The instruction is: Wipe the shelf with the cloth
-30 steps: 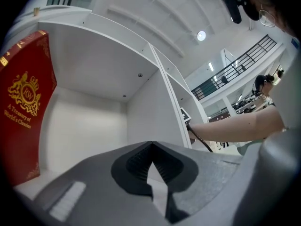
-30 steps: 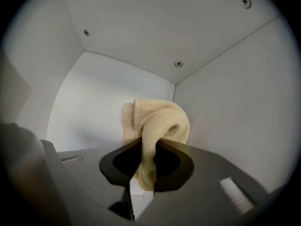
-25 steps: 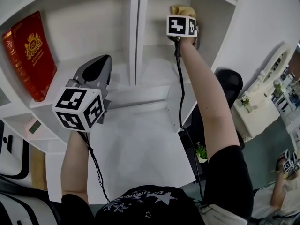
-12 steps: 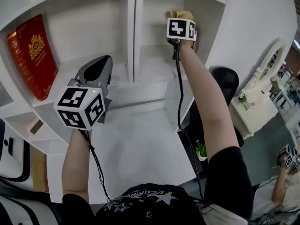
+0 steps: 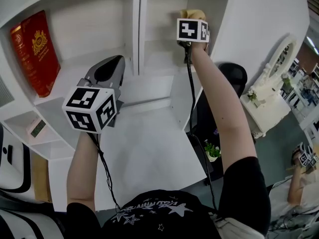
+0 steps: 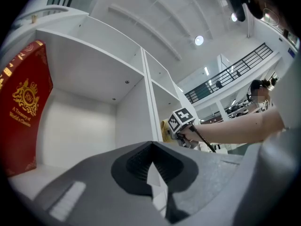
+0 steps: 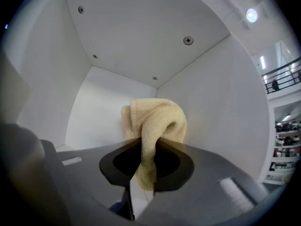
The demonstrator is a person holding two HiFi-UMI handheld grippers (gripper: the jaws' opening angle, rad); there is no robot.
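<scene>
**While cloth reaches shelf corner, left gripper idles**

I have my right gripper clamped on the cloth, held up at the right compartment's back corner; the left, jaws together on nothing, hangs outside. Wiping looks under way. Next, I judge, a steady sweep along the panel.

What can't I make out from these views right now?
- Whether the cloth touches the shelf wall: the bunched cloth hides contact in right gripper view; the marker cube covers it in head view.
- Shelf floor beneath: blocked by the right gripper body.
- Small object, lower-left shelf: too small in head view.
</scene>
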